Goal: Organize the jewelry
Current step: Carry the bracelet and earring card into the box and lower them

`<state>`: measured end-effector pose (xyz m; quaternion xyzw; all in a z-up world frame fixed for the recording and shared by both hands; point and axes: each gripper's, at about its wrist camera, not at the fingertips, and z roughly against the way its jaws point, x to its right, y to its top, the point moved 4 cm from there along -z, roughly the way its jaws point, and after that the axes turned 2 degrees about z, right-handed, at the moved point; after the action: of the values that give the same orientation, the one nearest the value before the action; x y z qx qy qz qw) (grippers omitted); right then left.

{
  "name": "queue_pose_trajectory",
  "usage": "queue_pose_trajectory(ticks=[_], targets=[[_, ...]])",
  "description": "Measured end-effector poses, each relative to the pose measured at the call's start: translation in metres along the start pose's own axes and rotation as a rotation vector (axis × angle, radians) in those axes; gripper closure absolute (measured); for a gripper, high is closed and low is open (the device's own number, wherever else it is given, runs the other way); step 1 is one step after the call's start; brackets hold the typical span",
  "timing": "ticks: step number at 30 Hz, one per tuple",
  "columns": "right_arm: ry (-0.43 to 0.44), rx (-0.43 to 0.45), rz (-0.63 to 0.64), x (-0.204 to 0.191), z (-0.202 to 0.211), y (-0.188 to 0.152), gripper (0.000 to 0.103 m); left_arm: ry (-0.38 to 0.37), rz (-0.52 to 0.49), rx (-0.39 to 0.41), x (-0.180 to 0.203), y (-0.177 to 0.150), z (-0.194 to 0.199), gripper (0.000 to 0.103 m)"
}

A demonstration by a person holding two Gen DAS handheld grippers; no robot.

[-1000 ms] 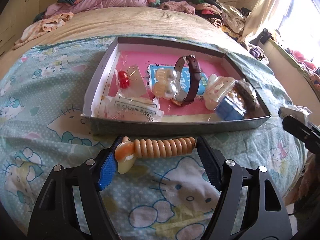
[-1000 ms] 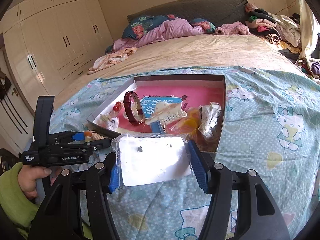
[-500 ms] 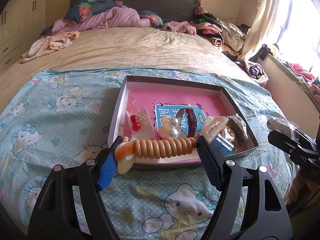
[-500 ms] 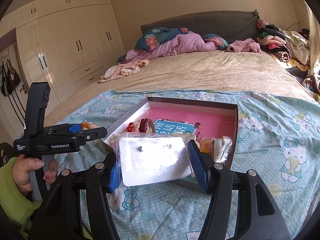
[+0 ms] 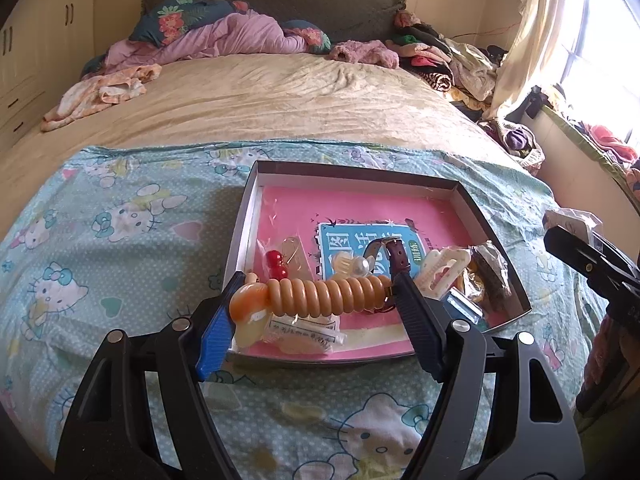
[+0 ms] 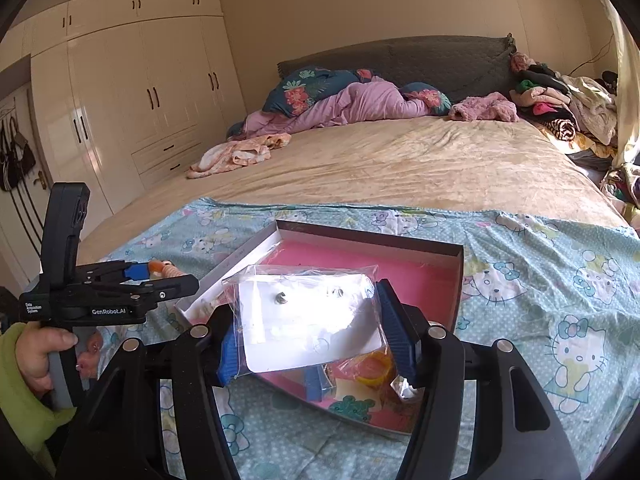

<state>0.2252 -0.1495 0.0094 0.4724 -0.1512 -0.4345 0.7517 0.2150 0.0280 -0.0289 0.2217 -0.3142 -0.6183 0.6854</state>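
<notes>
Amber beads of a bracelet [image 5: 326,295] sit pinched in the left gripper [image 5: 316,300], above the near edge of the tray [image 5: 498,220]; right gripper [image 6: 306,322] clamps an earring packet [image 6: 308,312] over that tray too.

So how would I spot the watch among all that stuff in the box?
Find the shallow pink-lined box lying on the Hello Kitty sheet at the foot of the bed. On the blue booklet inside it stands the watch: the only thing with a dark maroon leather strap, looped upright beside a pearl clip.
</notes>
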Motion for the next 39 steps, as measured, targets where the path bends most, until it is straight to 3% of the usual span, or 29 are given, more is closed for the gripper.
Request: queue_pose_trajectory(ticks=[10,26,39], targets=[[-0.033,-0.013,-0.028,0.021,-0.014,-0.004,0.045,0.008,-0.023,-0.036,0.005,-0.006,-0.022,0.037],[-0.054,-0.108,0.018,0.011,-0.041,-0.04,0.045,0.004,-0.017,-0.076,0.003,-0.014,-0.043,0.037],[-0.085,-0.134,0.042,0.013,-0.063,-0.042,0.045,0.001,-0.015,-0.089,0.001,-0.014,-0.052,0.037]])
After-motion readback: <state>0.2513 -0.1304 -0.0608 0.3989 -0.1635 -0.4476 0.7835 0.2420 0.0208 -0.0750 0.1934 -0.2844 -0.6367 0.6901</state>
